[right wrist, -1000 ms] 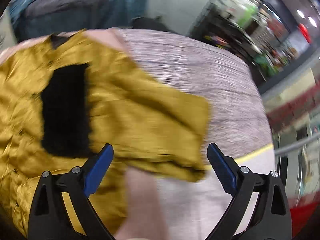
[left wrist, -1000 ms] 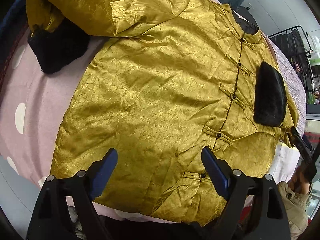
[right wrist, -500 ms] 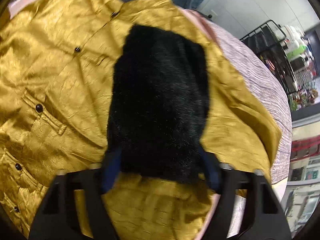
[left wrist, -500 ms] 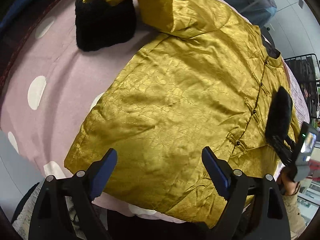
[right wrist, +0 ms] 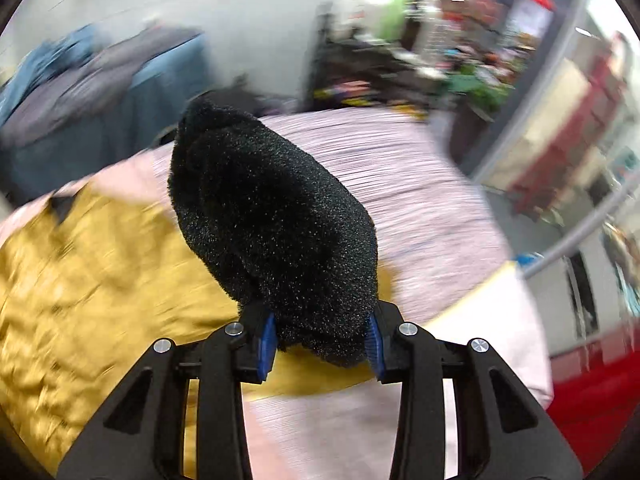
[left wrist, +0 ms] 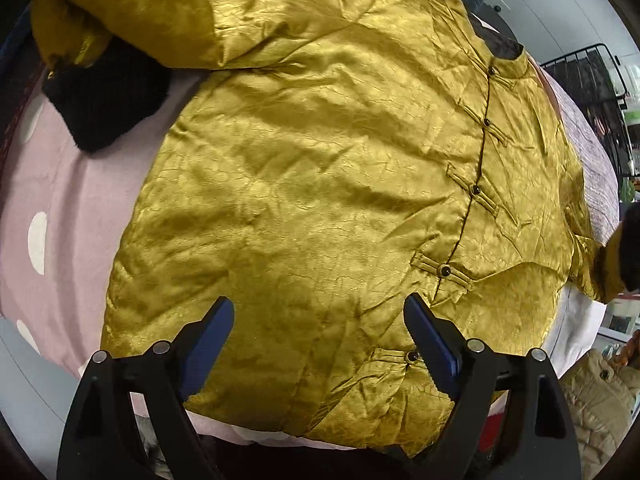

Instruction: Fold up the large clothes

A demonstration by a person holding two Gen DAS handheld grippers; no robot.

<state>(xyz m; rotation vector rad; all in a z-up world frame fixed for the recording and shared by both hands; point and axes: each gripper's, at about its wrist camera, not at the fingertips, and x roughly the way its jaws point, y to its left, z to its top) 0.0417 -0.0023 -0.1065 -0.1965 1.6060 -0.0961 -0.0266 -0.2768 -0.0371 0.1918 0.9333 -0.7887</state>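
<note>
A gold satin jacket [left wrist: 320, 184] with knot buttons lies front up on a pink bed [left wrist: 68, 208]. Its left sleeve is folded at the top left, ending in a black fur cuff [left wrist: 108, 104]. My left gripper [left wrist: 320, 332] is open above the jacket's hem, touching nothing. My right gripper [right wrist: 320, 340] is shut on the right sleeve's black fur cuff [right wrist: 272, 224] and holds it lifted off the jacket [right wrist: 80, 300]. That cuff also shows at the right edge of the left wrist view [left wrist: 630, 252].
The bed cover has white dots [left wrist: 38, 236] on the left. A black wire rack [left wrist: 600, 80] stands beyond the bed at the right. Blue and grey clothes [right wrist: 92, 76] are piled behind the bed. The right wrist view is motion-blurred.
My right gripper closed on the black fur cuff that lay on the jacket's front and lifted it out to the right. My left gripper swung back over the hem, still open.
</note>
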